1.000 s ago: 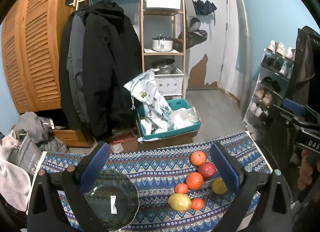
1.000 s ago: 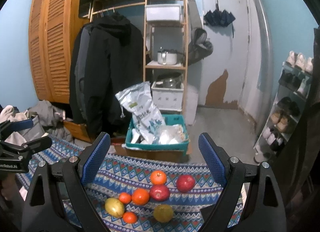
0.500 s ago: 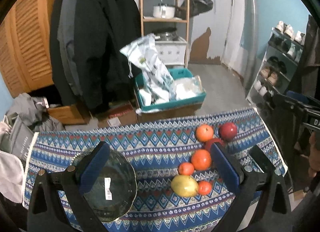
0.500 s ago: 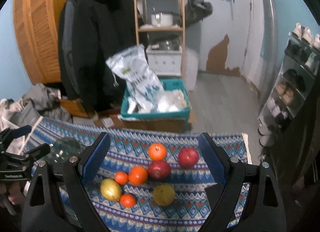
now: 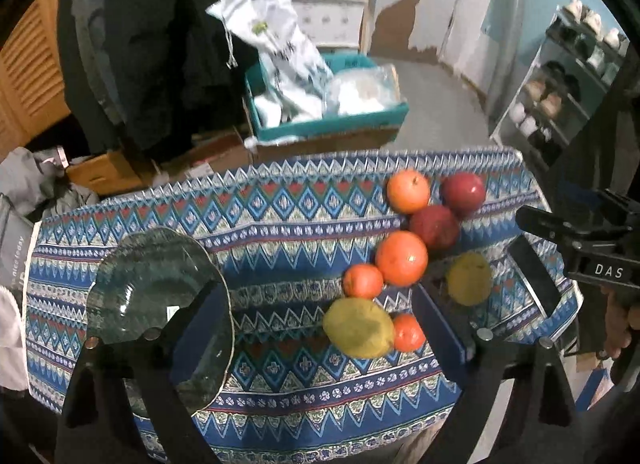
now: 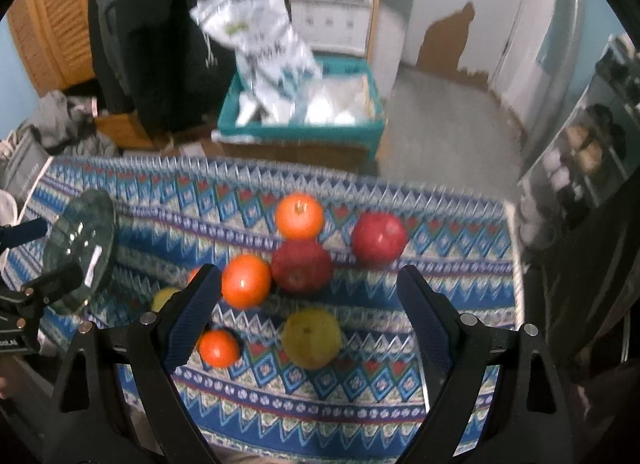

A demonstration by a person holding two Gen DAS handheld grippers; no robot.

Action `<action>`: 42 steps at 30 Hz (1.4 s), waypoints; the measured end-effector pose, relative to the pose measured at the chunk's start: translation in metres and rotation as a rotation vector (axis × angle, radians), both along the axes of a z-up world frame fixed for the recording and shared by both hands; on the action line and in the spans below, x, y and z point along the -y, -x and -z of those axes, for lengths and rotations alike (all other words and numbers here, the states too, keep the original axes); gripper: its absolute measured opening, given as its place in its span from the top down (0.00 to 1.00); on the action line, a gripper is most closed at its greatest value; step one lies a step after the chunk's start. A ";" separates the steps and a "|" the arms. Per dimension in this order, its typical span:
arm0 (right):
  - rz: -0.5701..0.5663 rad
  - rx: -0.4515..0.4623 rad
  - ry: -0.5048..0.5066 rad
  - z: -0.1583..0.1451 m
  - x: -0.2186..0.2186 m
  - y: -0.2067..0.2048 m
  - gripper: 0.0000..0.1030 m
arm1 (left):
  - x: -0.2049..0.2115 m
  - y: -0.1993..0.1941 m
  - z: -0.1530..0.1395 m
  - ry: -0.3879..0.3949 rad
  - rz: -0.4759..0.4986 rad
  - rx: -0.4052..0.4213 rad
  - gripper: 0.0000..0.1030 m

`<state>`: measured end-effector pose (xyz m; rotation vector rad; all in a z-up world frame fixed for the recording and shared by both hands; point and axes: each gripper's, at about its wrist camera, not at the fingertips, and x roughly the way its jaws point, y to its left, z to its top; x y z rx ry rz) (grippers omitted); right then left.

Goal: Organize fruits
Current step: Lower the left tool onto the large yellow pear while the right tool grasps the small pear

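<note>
Several fruits lie in a cluster on the patterned tablecloth (image 5: 280, 224): oranges (image 5: 401, 258), two red apples (image 5: 434, 226), a yellow-green mango (image 5: 358, 327) and a yellow fruit (image 5: 469, 278). A clear glass bowl (image 5: 160, 296) stands at the left. My left gripper (image 5: 320, 328) hovers over the mango with its jaws closing and nothing pressed between them. Its left finger overlaps the bowl's near rim; contact cannot be told. My right gripper (image 6: 310, 320) is open above the yellow fruit (image 6: 312, 338), with an orange (image 6: 245, 281) by its left finger.
Beyond the table's far edge, a teal crate (image 5: 320, 124) with white bags stands on the floor. Dark coats (image 5: 160, 44) hang at the back left and a shoe rack (image 5: 560, 84) stands at the right. A hand (image 5: 618, 324) holds the right gripper's handle.
Both grippers have come down and tipped towards the table, so the fruits look larger and closer. The left gripper's fingers now stand closer together.
</note>
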<state>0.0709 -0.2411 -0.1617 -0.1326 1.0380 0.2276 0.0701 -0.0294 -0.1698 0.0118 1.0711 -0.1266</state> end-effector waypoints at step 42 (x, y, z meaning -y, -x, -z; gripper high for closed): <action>-0.022 -0.373 0.035 0.155 0.001 -0.031 0.25 | 0.036 -0.033 0.166 0.113 0.006 -0.394 0.17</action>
